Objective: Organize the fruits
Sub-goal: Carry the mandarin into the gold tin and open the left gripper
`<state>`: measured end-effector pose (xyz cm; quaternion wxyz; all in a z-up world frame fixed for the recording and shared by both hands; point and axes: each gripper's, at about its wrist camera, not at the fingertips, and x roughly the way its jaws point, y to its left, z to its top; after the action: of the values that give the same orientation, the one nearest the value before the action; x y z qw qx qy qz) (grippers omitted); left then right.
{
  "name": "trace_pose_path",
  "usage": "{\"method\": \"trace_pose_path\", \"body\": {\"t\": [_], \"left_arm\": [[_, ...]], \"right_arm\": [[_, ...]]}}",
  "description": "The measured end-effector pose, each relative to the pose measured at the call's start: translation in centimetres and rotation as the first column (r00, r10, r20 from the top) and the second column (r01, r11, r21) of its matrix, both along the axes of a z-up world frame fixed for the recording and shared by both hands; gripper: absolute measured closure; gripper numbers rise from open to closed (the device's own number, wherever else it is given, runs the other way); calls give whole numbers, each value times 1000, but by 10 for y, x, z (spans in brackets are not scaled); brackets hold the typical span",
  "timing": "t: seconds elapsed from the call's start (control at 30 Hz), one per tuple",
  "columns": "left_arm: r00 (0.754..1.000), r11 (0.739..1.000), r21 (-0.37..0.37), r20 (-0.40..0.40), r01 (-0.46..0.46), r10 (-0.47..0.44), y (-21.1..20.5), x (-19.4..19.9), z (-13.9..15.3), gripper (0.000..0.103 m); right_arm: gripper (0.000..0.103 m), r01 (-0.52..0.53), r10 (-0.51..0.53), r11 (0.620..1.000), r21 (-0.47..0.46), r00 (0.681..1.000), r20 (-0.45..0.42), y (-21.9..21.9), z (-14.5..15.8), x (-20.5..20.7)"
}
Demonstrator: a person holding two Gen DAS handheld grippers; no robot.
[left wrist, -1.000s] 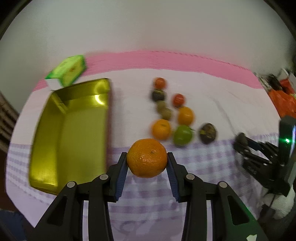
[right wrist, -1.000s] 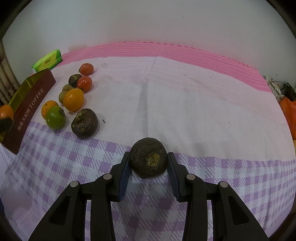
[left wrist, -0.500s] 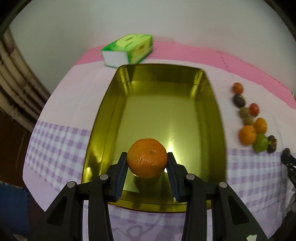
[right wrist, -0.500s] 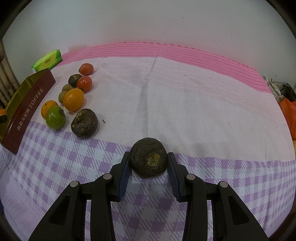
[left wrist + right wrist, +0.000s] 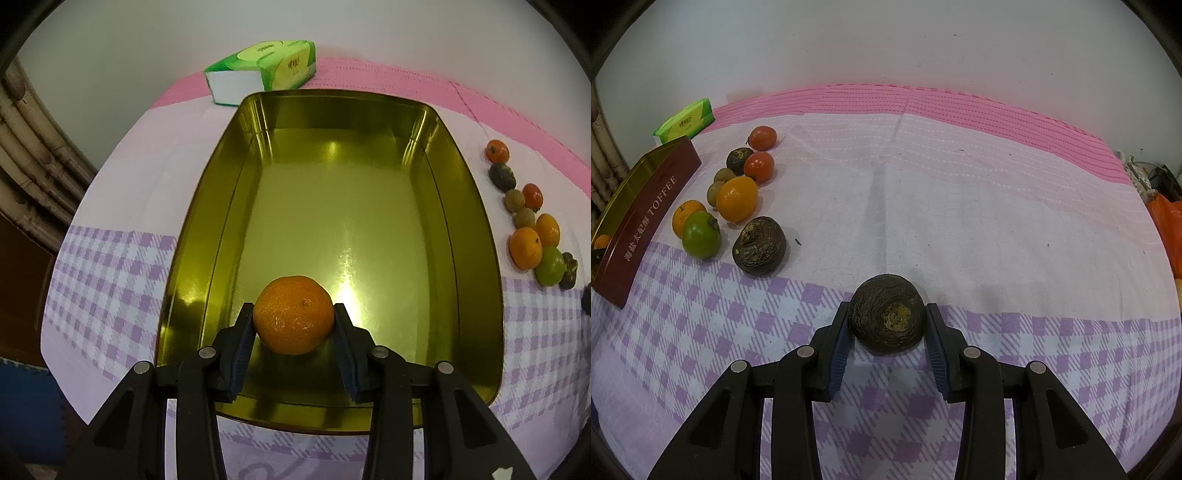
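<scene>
Left gripper (image 5: 293,321) clamped on orange (image 5: 293,319) over tin's (image 5: 476,221) near end; right gripper (image 5: 886,325) clamped on dark fruit (image 5: 886,314), right of tin.

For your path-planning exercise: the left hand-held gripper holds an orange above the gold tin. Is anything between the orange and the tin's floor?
Nothing visible. The orange sits in the left hand-held gripper over the tin's near end, and the tin's floor shows only reflections.
</scene>
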<state>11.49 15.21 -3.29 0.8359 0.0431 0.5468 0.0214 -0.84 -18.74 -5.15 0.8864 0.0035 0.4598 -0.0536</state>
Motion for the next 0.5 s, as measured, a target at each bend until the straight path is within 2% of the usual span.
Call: {"method": "trace_pose_path", "body": {"t": [0.5], "left_arm": [[1000,1000,5,-17,2,-2,-2,2,-9,65]], "right_arm": [[63,1,-1,1000,-1,1000,-1,0,0,0]]}}
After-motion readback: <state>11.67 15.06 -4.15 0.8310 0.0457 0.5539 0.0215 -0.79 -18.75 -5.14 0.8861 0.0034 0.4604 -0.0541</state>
